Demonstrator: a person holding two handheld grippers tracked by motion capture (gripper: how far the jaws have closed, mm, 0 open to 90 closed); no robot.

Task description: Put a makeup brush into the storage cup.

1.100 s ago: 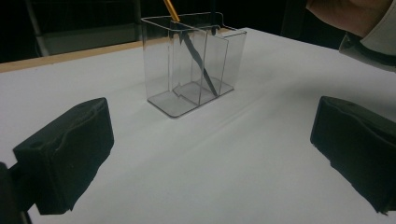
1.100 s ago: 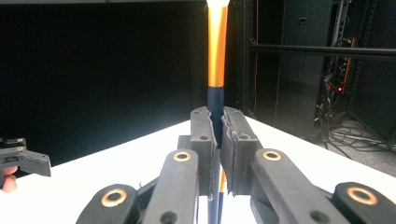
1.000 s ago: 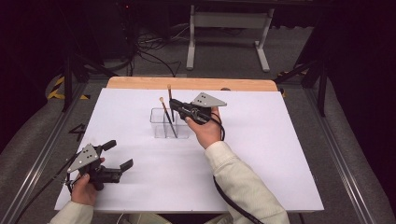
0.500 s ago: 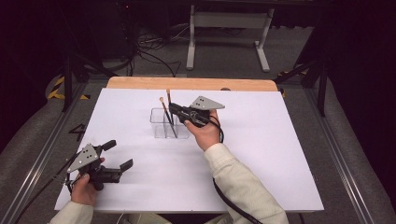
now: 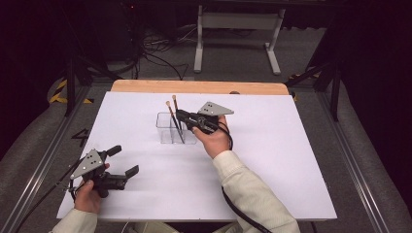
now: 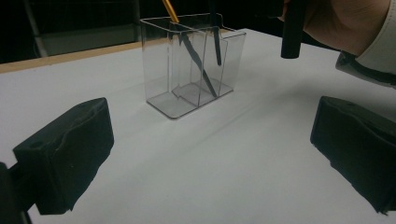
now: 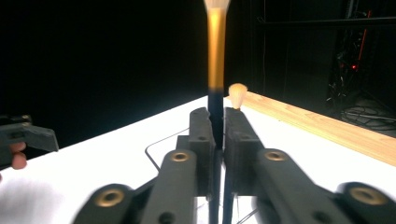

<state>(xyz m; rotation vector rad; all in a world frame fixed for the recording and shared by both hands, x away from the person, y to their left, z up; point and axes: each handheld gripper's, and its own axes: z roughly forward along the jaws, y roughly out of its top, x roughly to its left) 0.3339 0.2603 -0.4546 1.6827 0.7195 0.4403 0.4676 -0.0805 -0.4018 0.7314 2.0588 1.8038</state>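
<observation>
The right claw [image 5: 180, 115], held above the far middle of the white surface [image 5: 272, 160], is clamped on the dark handle of a makeup brush [image 5: 175, 108]; in the right gripper view its jaws press together on that handle, and the gold ferrule and pale bristle tip of the brush [image 7: 216, 51] rise straight up beyond them. Directly under this claw stands a clear plastic organiser [image 5: 171, 129] with inner dividers, and the lower end of the held brush reaches down inside it. A second brush [image 5: 174, 121] leans slantwise in the organiser just beside the claw, its pale tip [image 7: 237, 94] showing close behind the right-hand jaw. The left claw [image 5: 121, 160] rests well apart from the organiser, low at the near left part of the surface, with its jaws spread wide and nothing between them. In the left gripper view the organiser [image 6: 192, 65] lies ahead of the parted jaws, between them and the far wooden edge [image 6: 70, 56] of the surface, with both brush handles inside it.
</observation>
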